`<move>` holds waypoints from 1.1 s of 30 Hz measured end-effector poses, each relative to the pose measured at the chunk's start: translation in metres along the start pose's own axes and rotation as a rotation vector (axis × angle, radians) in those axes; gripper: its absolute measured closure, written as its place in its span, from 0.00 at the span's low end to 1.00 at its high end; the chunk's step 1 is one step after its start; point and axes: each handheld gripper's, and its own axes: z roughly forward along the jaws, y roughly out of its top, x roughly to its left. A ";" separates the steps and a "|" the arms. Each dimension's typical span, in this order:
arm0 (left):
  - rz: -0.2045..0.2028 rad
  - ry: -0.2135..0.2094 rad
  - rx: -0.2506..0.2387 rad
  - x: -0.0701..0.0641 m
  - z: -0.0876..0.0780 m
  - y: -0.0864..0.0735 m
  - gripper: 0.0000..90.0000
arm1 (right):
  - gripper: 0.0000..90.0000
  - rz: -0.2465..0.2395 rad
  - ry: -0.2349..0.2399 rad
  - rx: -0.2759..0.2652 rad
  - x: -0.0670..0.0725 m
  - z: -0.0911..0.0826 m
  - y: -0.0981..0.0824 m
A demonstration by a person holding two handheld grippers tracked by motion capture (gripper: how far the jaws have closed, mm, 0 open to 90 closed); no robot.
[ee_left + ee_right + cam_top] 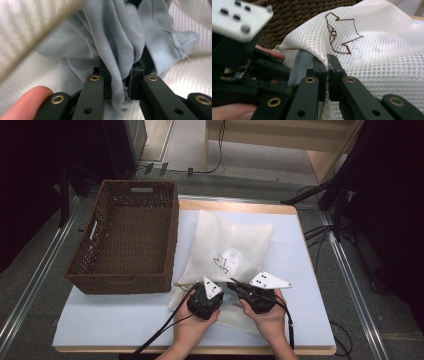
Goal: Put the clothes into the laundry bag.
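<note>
While the white mesh bag (227, 251) lies spread on the pale blue surface (115, 317), its near edge sits bunched between the person's two hands at the front. A brown outline figure (339, 35) is stitched on the bag's upper face. The right tongs (328, 75) are closed hard on a fold of that mesh, the two black jaws meeting with only the netting between them and the fabric rising in a ridge from the grip. Just beside them, a pale blue-grey ribbed cloth (120, 42) hangs in folds at the bag's mouth, with white mesh showing around it in the left gripper view. The left tongs (119, 83) are pinched on a gathered pleat of this cloth; the jaws stand narrowly apart with the fabric squeezed between their pads. A fingertip (27, 101) of the left hand shows at the lower left of that view. From above, the left hand (192, 327) and the right hand (267, 320) hold their grippers close together, almost touching, each gripper topped by a grey three-cornered plate, with black cables trailing back toward the near edge. To the left of the bag, touching its side, stands a dark brown woven basket (80, 270) on the far left part of the surface.
</note>
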 end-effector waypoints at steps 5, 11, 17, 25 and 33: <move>-0.066 0.127 -0.104 0.006 0.006 0.007 0.88 | 0.98 0.009 -0.010 0.019 0.001 0.003 -0.004; -0.053 0.026 -0.070 0.006 0.005 0.000 0.65 | 0.98 0.016 -0.013 0.033 -0.002 0.006 -0.007; -0.007 -0.050 -0.085 0.007 -0.013 -0.009 0.54 | 0.98 0.013 -0.017 0.033 -0.003 0.007 -0.007; 0.020 -0.096 -0.054 -0.001 -0.014 -0.011 0.41 | 0.98 0.018 -0.016 0.037 -0.003 0.008 -0.007; 0.047 -0.001 0.050 -0.006 0.010 -0.001 0.73 | 0.98 0.015 -0.013 0.038 -0.003 0.008 -0.008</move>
